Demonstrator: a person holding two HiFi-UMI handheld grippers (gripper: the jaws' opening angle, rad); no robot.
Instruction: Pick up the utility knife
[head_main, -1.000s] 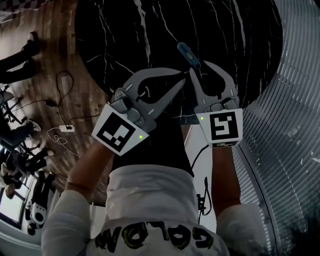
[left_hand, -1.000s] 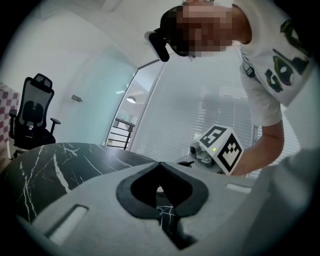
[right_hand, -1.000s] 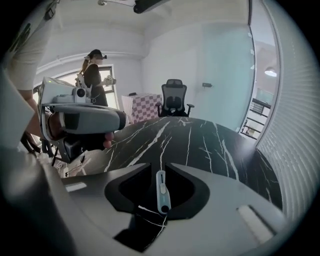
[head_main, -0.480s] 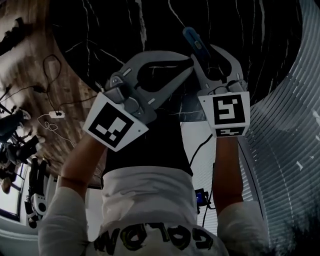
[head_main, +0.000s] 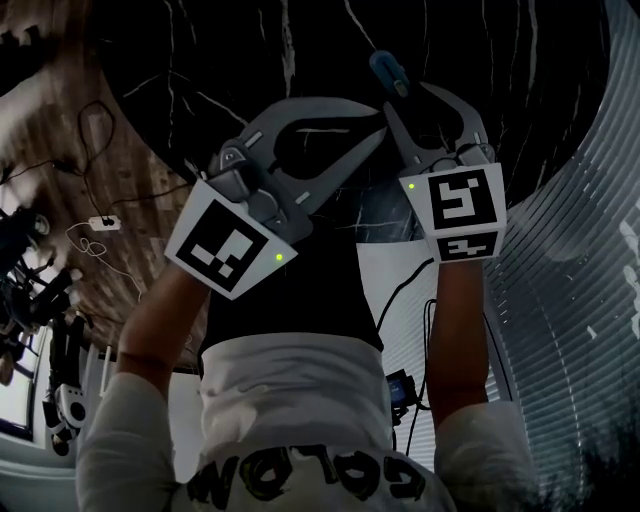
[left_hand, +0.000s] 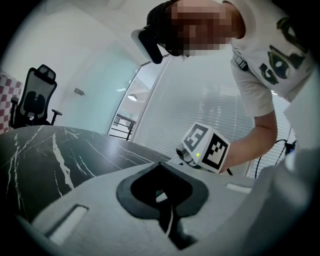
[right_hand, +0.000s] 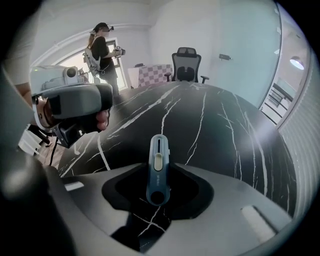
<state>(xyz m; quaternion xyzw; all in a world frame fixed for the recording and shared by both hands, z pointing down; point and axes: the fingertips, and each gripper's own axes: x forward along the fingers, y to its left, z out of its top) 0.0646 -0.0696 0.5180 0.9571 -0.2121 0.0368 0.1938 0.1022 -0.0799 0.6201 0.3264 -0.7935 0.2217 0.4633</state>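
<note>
Dark, white-veined stone worktop (head_main: 250, 60) fills the scene, with slatted blinds (head_main: 590, 250) along one side and an office chair (right_hand: 186, 62) at its far edge; both grippers sit lower over it than a second ago. The left gripper (head_main: 375, 135) has its fingers clenched tip to tip on nothing. The right gripper (head_main: 405, 98) has spread its fingers wide since then, and they are released, pressing on nothing. The blue utility knife (right_hand: 158, 167) lay just past its tips before; now its near end lies on the stone between those fingers, pale slider (right_hand: 157, 162) upward. The approach looks finished; squeezing the handle and lifting remain.
</note>
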